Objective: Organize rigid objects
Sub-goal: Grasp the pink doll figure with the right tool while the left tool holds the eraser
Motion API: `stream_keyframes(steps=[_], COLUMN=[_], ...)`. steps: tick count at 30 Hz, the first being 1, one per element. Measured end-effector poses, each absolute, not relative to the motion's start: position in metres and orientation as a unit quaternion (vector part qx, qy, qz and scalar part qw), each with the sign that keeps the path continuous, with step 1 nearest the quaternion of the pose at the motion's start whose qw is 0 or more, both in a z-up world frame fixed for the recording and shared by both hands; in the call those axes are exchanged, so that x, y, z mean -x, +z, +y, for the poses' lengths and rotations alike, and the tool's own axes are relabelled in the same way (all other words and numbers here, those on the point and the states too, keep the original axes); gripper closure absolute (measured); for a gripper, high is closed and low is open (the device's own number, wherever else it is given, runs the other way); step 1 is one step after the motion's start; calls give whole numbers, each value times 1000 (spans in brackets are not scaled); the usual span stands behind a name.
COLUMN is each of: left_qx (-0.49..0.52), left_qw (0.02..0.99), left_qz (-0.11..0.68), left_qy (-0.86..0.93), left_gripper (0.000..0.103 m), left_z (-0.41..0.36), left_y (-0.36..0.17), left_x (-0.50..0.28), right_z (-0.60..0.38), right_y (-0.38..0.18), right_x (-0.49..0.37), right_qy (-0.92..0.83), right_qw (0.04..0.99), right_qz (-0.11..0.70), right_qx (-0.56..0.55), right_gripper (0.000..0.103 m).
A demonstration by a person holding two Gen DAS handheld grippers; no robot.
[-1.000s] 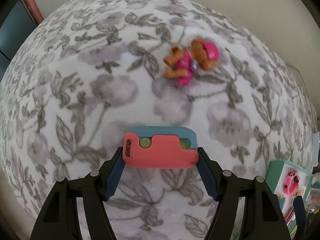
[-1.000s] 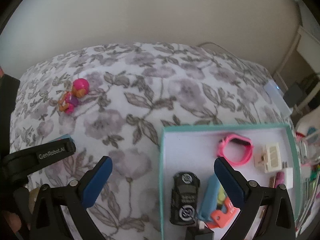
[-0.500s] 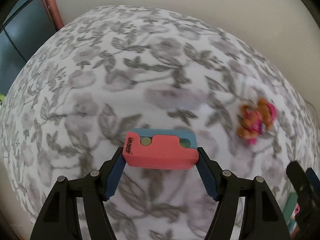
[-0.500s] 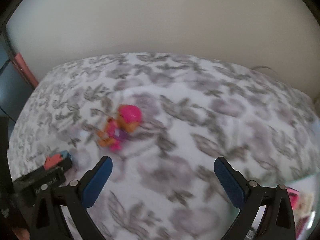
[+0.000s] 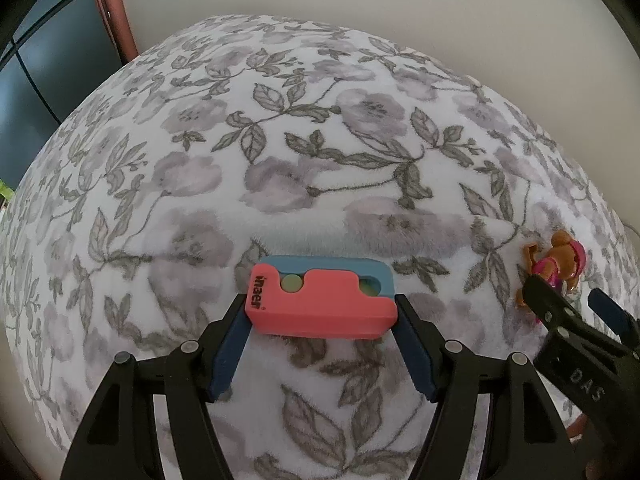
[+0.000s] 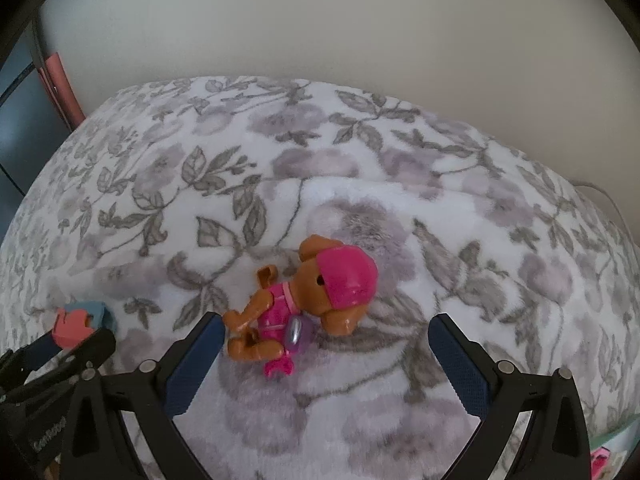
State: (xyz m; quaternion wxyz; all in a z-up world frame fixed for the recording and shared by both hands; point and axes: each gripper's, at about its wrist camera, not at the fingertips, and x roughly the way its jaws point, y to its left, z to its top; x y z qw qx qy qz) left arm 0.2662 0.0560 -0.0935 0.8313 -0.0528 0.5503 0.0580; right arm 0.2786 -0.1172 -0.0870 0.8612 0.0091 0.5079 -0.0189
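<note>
Soft, plush fabric printed with grey leaves and mauve flowers [image 5: 304, 152] covered the whole work surface, bulging like a blanket over a bed, with a plain cream wall [image 6: 320, 28] behind it and a dark pane with a reddish frame [image 5: 116, 12] at the far left.

The left gripper [image 5: 322, 314] was clamped on a flat coral-and-blue block [image 5: 320, 296], its blue pads pressed against the two short ends so the piece lay level and crosswise just above the fabric. That end-to-end hold probably suited a wide, thin part, keeping it from twisting while carried.

The right gripper [image 6: 324, 344] stood wide open, fingers spread to either side of a small brown toy dog [image 6: 308, 304] in a pink cap and pink suit. The toy lay on its side on the blanket, legs toward the left finger, which sat just beside or touching them; the right finger was well apart from the head. The opening looked set to straddle the figure along its length before closing, which seemed the next step.

On such yielding cloth the toy could tip or sink as the fingers pressed in. A sliver of teal box edge [image 6: 618, 428] showed at the lower right, likely where sorted items belonged
</note>
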Motion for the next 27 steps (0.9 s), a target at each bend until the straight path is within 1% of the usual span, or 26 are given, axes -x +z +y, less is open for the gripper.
stream_keyframes(steps=[3, 5, 6, 8, 9, 11, 12, 15, 16, 17, 21, 27], left_qx=[49, 48, 48, 45, 43, 42, 42, 36, 35, 35, 29, 15], left_qw=[832, 832, 832, 832, 832, 832, 831, 830, 830, 830, 827, 823], left_qz=[549, 550, 550, 550, 550, 551, 551, 553, 553, 554, 558, 565], left_qy=[57, 57, 57, 58, 58, 59, 59, 59, 59, 59, 57, 52], left_gripper=[32, 32, 32, 32, 32, 32, 32, 32, 32, 32, 32, 32], left_z=[56, 56, 56, 56, 55, 55, 55, 53, 52, 52, 47, 37], left_y=[-95, -96, -96, -95, -96, -95, -95, -96, -95, -95, -94, -92], left_x=[-266, -268, -267, -267, -268, -267, -266, -265, -265, -264, -260, -249], right_z=[-116, -114, -114, -112, -109, -104, -102, -99, -100, -100, -100, -111], right_y=[-91, -94, -95, -95, -94, -94, -93, -93, -92, -91, -88, -85], right_x=[-282, -283, -284, -283, -283, -282, -282, -279, -278, -276, -267, -245], right_qy=[-20, -18, -15, -11, -8, -4, -1, -2, 1, 3, -3, 2], right_qw=[859, 858, 858, 860, 860, 859, 860, 860, 860, 861, 859, 856], right_qz=[512, 513, 513, 510, 510, 511, 510, 510, 509, 508, 512, 517], right_qx=[3, 7, 6, 7, 10, 19, 20, 21, 16, 15, 30, 11], right_gripper=[1, 11, 13, 22, 25, 34, 37, 40, 53, 59, 61, 61])
